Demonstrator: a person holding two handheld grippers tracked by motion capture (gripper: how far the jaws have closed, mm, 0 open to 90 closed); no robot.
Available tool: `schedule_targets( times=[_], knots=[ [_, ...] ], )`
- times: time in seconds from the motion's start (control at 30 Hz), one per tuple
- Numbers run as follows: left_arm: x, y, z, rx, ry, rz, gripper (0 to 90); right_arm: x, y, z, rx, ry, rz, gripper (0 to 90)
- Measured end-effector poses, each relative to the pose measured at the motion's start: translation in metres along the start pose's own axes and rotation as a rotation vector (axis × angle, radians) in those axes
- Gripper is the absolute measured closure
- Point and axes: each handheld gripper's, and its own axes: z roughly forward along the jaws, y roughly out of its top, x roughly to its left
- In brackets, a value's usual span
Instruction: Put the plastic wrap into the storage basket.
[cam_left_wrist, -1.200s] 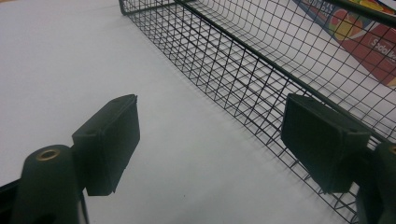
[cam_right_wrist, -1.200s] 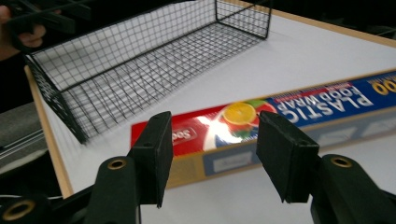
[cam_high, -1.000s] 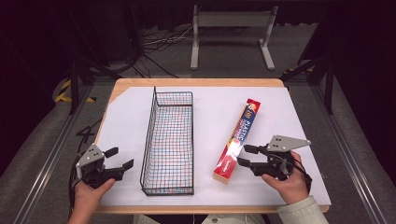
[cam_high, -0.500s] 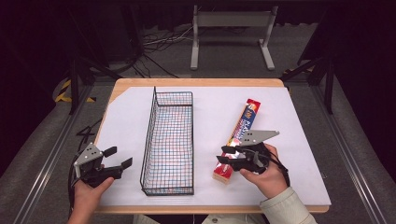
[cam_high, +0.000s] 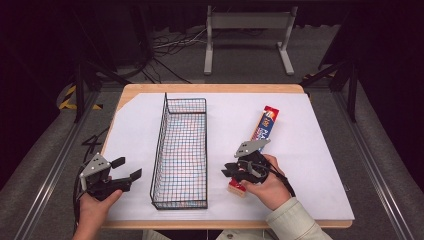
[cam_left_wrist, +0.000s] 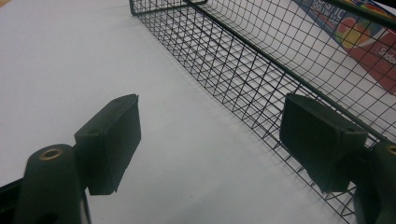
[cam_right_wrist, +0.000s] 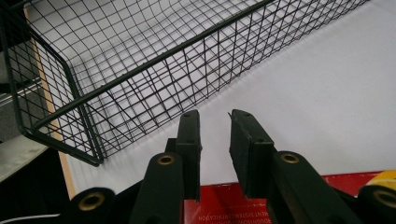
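While the left gripper (cam_high: 121, 175) idles at about 8 o'clock on the white-covered table (cam_high: 320, 150), jaws wide apart and empty beside the long black wire basket (cam_high: 182, 150), the right gripper (cam_high: 235, 171) has moved: a second ago it sat off the 3 o'clock side of the long red and yellow cardboard box (cam_high: 260, 135), now it is over the box's near end at roughly 5 o'clock, tips pointing toward 9 o'clock at the basket. In the right gripper view its jaws stand close together with a narrow gap, nothing between them; the red box (cam_right_wrist: 280, 200) lies under them, tips past its edge. So no clamp on it yet. Box lies flat just right of the basket, long axis running 12-to-6, slightly tilted. My read: pick approach underway, grasp pending; the jaws likely need to open wider to straddle the box.
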Motion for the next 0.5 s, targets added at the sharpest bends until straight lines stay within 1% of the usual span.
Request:
schedule_targets(
  times=[0.03,0.13,0.3,0.37,0.4,0.43,0.47,0.5],
  knots=[
    [0.000,0.000,0.000,0.001,0.001,0.000,21.3,0.000,0.000,0.001,0.007,-0.002,0.002,74.1],
    [0.000,0.000,0.000,0.002,0.002,-0.001,21.3,0.001,0.000,0.008,0.052,-0.010,0.003,75.5],
    [0.000,0.000,0.001,0.005,0.004,0.003,21.4,0.002,0.000,0.016,0.114,-0.019,-0.006,78.6],
    [0.000,0.000,0.001,0.008,0.002,0.002,21.4,0.002,0.000,0.017,0.123,-0.018,-0.007,79.0],
    [0.000,0.000,0.002,0.009,0.003,0.000,21.4,0.003,0.001,0.020,0.147,-0.023,-0.009,79.0],
    [0.000,0.000,0.002,0.009,0.003,0.000,21.4,0.003,0.001,0.020,0.147,-0.023,-0.009,79.0],
    [0.000,0.000,0.002,0.012,0.001,-0.001,21.4,0.004,0.001,0.022,0.164,-0.022,-0.012,79.1],
    [0.000,0.000,0.002,0.012,0.001,-0.001,21.4,0.004,0.001,0.022,0.164,-0.022,-0.012,79.1]
  ],
)
